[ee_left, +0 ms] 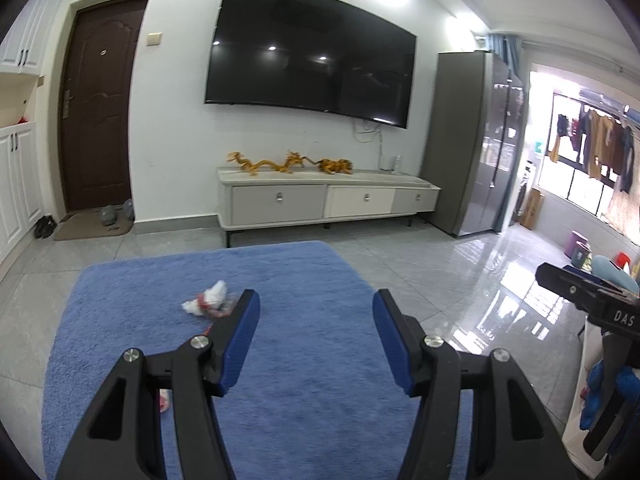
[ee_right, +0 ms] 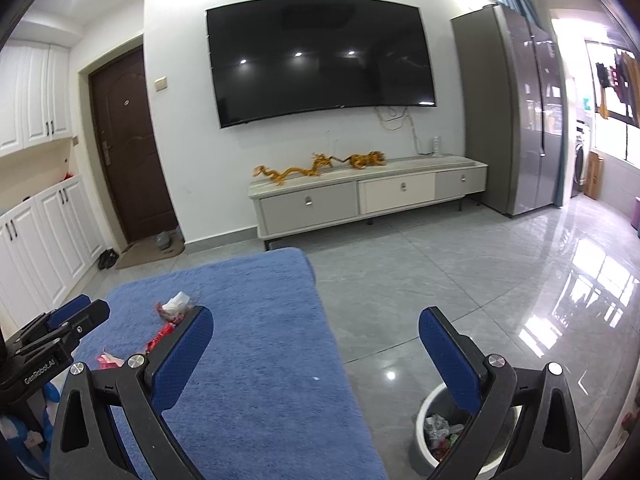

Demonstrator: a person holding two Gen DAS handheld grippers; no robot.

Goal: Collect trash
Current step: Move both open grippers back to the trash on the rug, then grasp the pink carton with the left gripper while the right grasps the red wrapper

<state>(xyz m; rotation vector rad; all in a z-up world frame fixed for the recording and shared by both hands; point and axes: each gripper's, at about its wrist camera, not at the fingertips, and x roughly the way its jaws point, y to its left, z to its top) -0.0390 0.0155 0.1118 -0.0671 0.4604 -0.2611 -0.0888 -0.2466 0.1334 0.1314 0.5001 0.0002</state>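
Note:
A crumpled white tissue with a red wrapper [ee_left: 208,303] lies on the blue rug [ee_left: 312,360], just left of my left gripper's left finger; it also shows in the right wrist view [ee_right: 175,309]. More red and white wrappers [ee_right: 158,340] lie nearer on the rug [ee_right: 260,360], and one scrap [ee_left: 164,400] shows under my left finger. My left gripper [ee_left: 316,308] is open and empty above the rug. My right gripper [ee_right: 316,328] is open and empty. A white bin [ee_right: 424,436] with trash inside stands on the floor below its right finger.
A TV cabinet [ee_left: 320,200] with gold dragon figures stands against the far wall under a wall TV [ee_left: 312,52]. A grey fridge [ee_left: 472,140] is at the right, a brown door [ee_left: 100,100] at the left. Glossy grey tile floor [ee_right: 480,280] surrounds the rug.

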